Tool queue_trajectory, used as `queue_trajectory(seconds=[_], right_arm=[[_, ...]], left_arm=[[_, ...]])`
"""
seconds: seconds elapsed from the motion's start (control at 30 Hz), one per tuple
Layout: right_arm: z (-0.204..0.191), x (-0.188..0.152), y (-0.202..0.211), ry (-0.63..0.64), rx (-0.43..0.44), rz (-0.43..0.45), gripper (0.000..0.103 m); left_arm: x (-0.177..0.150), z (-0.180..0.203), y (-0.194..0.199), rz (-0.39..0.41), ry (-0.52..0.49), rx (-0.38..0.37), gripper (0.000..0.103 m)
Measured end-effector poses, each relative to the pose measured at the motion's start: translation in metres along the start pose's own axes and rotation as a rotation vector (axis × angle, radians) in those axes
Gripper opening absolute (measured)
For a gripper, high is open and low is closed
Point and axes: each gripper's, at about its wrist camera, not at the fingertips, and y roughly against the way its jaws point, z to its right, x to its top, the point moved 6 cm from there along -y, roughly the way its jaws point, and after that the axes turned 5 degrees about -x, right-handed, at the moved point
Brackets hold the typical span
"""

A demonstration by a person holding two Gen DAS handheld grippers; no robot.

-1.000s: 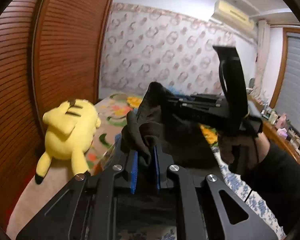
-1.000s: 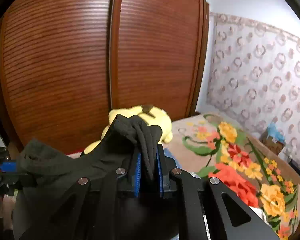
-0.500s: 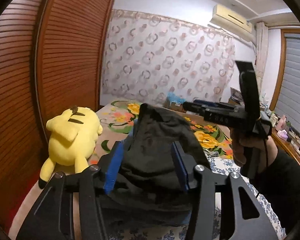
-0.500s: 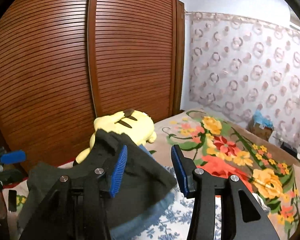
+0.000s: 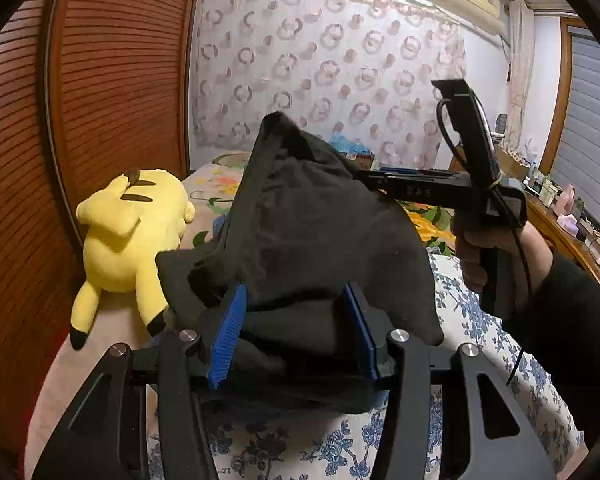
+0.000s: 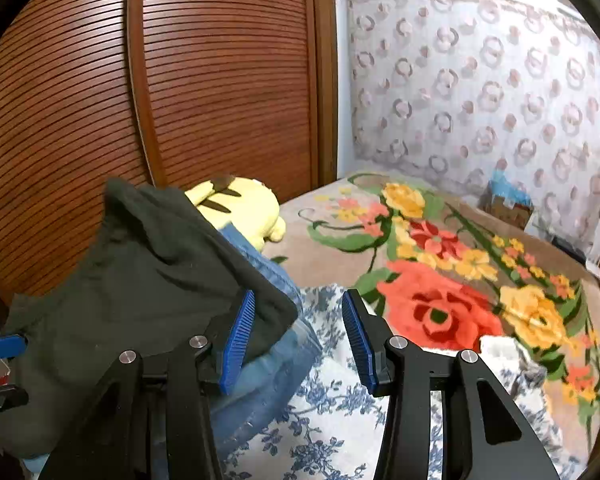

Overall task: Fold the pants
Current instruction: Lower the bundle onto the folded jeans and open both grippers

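The dark charcoal fabric pants are lying heaped on a blue denim garment on the bed, beside a yellow plush toy. The left hand-held gripper is standing apart around the cloth; the right hand-held gripper is parted, pads off the pants.

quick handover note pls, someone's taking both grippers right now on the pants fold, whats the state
Left gripper: jaws apart, dark pants bunched loosely between the pads, not pinched.
Right gripper: jaws apart, nothing gripped; a pants corner lies by its left pad.
Pants are a heaped dark mound on the blue-flowered sheet, over some blue denim, beside the yellow plush toy.
Done: pants let go on the bed.
Left: the fold looks unfinished and lumpy; probably flatten, re-grip an edge, fold again.
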Motion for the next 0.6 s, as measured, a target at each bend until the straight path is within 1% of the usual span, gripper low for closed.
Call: queue_trajectory(seconds=[0.17, 0.23, 0.43, 0.6], right_arm=[[-0.003, -0.003, 0.011, -0.048, 0.011, 0.017, 0.047], [-0.007, -0.001, 0.024, -0.043, 0.003, 0.029, 0.047], [-0.025, -0.01, 0.073, -0.032, 0.0, 0.067, 0.047], [-0.037, -0.028, 0.116, -0.059, -0.008, 0.081, 0.047]], left_arm=[[0.0, 0.001, 0.003, -0.003, -0.01, 0.018, 0.051], [0.004, 0.001, 0.006, 0.0, -0.015, 0.028, 0.051], [0.005, 0.011, 0.021, 0.025, -0.048, 0.043, 0.051], [0.004, 0.022, 0.035, 0.042, -0.075, 0.025, 0.051]])
